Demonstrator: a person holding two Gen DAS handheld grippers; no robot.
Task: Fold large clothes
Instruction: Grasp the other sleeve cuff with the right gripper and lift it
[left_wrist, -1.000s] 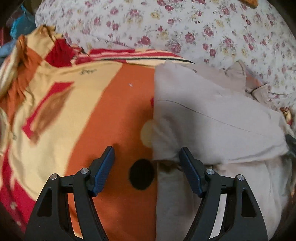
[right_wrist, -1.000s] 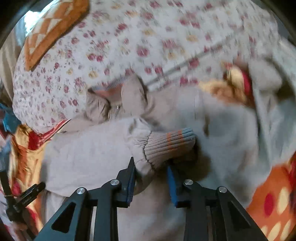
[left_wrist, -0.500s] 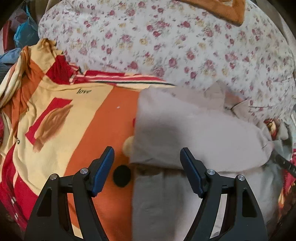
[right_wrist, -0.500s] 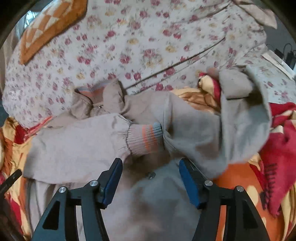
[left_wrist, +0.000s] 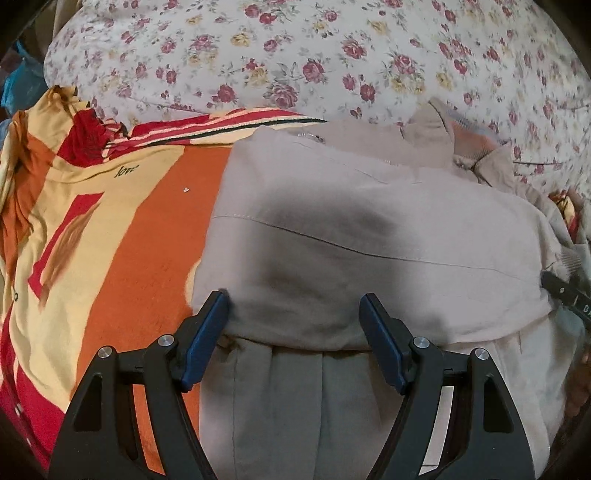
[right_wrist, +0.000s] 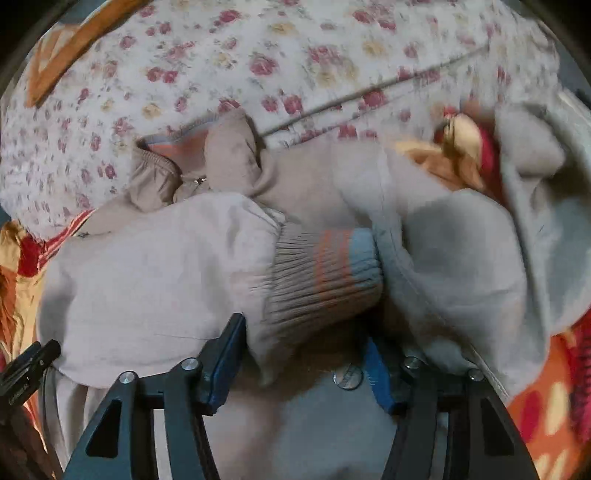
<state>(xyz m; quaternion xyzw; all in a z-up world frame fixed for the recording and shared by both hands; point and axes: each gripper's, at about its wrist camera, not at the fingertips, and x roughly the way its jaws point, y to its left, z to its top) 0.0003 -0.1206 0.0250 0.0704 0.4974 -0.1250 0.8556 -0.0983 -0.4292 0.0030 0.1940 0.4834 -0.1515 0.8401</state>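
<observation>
Two bedcovers, floral quilt (left_wrist: 295, 55), orange blanket (left_wrist: 147, 221), seemingly a bed

Jacket (left_wrist: 369, 229) lay on the blanket (left_wrist: 110, 229), sleeve cuff (right_wrist: 325, 273) folded across its front, flowery quilt (left_wrist: 295, 55) bunched up behind it all.

We see warm, rather dim indoor light in both views, with a soft dark shadow on the beige jacket (left_wrist: 369, 236) at the centre of the left wrist view. The right wrist view is smeared by motion blur, worst on the flowered bedding (right_wrist: 258, 66) across the top. Both frames bulge fisheye-style, their corners black.
</observation>
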